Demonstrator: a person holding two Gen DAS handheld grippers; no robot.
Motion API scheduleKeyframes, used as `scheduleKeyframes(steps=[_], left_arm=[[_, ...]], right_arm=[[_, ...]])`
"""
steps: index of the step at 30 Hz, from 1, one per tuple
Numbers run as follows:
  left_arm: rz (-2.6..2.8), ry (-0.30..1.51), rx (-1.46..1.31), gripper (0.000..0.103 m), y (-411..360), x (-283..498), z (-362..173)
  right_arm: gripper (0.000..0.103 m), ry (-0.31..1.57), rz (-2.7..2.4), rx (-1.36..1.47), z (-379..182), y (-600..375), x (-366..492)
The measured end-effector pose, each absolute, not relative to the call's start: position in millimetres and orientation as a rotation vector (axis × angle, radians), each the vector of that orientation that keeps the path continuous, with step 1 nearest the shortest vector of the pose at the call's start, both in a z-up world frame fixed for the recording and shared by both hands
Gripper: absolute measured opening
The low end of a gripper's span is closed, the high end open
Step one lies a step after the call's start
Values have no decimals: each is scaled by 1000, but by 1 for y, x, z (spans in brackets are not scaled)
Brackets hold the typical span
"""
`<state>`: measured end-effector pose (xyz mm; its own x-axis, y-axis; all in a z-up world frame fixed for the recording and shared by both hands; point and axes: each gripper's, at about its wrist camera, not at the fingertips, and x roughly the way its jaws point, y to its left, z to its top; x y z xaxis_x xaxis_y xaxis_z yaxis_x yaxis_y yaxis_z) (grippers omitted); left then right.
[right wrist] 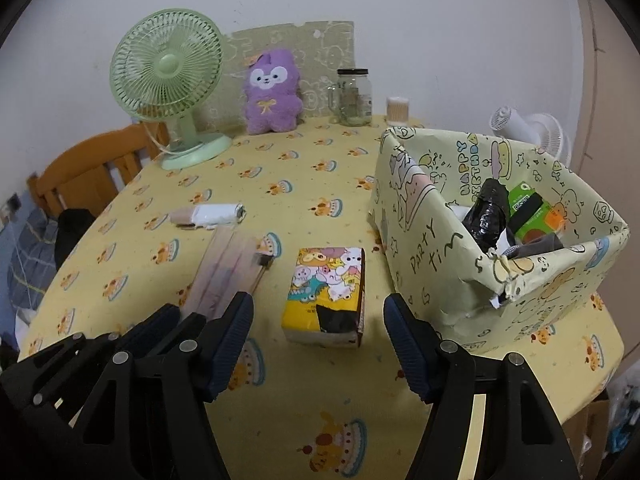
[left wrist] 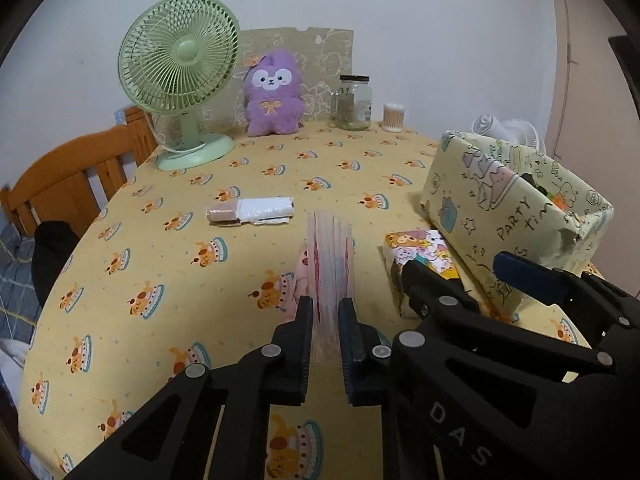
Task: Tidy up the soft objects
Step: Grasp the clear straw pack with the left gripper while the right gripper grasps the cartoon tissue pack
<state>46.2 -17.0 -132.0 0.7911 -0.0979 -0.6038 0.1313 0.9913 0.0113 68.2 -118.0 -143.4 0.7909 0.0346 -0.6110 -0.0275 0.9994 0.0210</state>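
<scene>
My left gripper point(left wrist: 326, 305) is shut on a thin translucent packet with pink inside point(left wrist: 330, 256), held on edge just above the yellow tablecloth; the same packet point(right wrist: 224, 268) shows at the left of the right wrist view. My right gripper point(right wrist: 317, 302) stands open, its fingers either side of a cartoon-printed tissue pack point(right wrist: 326, 292) that lies on the table without touching the pads. To the right stands an open box wrapped in pale party paper point(right wrist: 432, 248), with a black bag point(right wrist: 486, 216) and a green packet point(right wrist: 530, 216) inside. A roll of white plastic bags point(left wrist: 256, 212) lies mid-table.
At the back stand a green fan point(left wrist: 180, 80), a purple plush point(left wrist: 274, 92), a glass jar point(left wrist: 354, 102) and a cup of cotton swabs point(left wrist: 394, 117). A wooden chair point(left wrist: 60, 176) sits off the table's left edge. A white fan point(right wrist: 532, 128) is behind the box.
</scene>
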Motion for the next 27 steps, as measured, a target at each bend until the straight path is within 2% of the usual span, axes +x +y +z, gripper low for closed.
scheduleKeyframes(steps=[12, 16, 19, 22, 27], left_arm=[[-127, 699, 17, 11, -6, 66, -147], [-124, 701, 17, 15, -5, 69, -149], [-127, 700, 13, 16, -4, 70, -150], [-129, 701, 4, 16, -3, 70, -150], [-137, 702, -6, 10, -2, 69, -148]], right_arm=[[71, 711, 1, -18, -157, -107, 89], [69, 718, 0, -15, -161, -105, 94], [63, 721, 2, -12, -163, -104, 96], [49, 727, 17, -7, -163, -102, 97], [27, 727, 25, -20, -161, -101, 97]])
